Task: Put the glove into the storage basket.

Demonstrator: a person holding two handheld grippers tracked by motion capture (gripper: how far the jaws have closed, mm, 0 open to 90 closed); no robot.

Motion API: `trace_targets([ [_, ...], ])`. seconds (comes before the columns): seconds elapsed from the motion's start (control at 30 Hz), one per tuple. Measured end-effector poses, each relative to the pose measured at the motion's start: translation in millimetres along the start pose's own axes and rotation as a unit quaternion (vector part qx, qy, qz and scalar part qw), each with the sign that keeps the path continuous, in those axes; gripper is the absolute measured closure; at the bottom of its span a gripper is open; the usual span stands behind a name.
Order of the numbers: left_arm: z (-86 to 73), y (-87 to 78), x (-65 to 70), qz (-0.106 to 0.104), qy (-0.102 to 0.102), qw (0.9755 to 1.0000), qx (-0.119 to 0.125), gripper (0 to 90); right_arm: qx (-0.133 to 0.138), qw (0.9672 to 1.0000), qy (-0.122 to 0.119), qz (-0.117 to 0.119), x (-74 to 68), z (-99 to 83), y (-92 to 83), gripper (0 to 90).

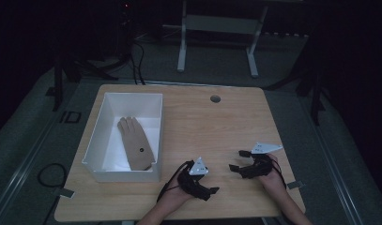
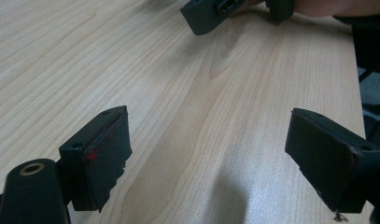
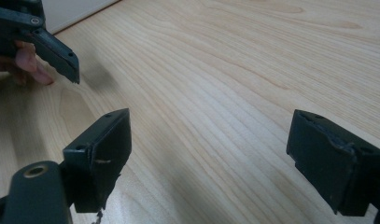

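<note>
Here, left hand-held gripper (image 1: 212, 190) and right hand-held gripper (image 1: 239, 160) both wide open, empty, low over the wooden table (image 1: 202, 122)

I count two tongs, the left tongs (image 1: 208, 186) and the right tongs (image 1: 239, 160), one per hand. Beyond my left tongs, further to their left, I count one white box (image 1: 95, 140) on one tabletop (image 1: 212, 126), and one tan glove (image 1: 135, 143) inside it.
</note>
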State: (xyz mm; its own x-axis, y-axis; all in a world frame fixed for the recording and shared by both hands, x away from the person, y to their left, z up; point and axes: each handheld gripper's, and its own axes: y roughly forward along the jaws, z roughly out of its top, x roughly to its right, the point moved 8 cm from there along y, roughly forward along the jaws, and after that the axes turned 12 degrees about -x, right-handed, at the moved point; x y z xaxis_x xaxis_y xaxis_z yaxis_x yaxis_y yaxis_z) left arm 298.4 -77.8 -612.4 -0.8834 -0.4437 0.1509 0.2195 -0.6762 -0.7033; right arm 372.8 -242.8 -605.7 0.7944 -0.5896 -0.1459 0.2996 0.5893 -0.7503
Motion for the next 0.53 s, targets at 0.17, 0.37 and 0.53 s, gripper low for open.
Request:
trace_targets([
  [0.17,-3.2,-5.1,-1.3,0.011,0.005,0.9999,0.006,14.6,0.01,0.9999,-0.001,-0.009,1.9,-1.3,-0.4,13.7],
  [0.37,-6.5,-8.1,-4.2,0.019,0.006,0.9998,0.008,14.6,0.009,0.9998,-0.006,-0.018,3.0,-2.9,1.8,13.7],
  [0.53,-5.7,-8.0,-4.3,0.018,0.011,0.9997,0.011,14.6,0.007,0.9998,-0.004,-0.02,3.8,-2.8,2.2,13.7],
])
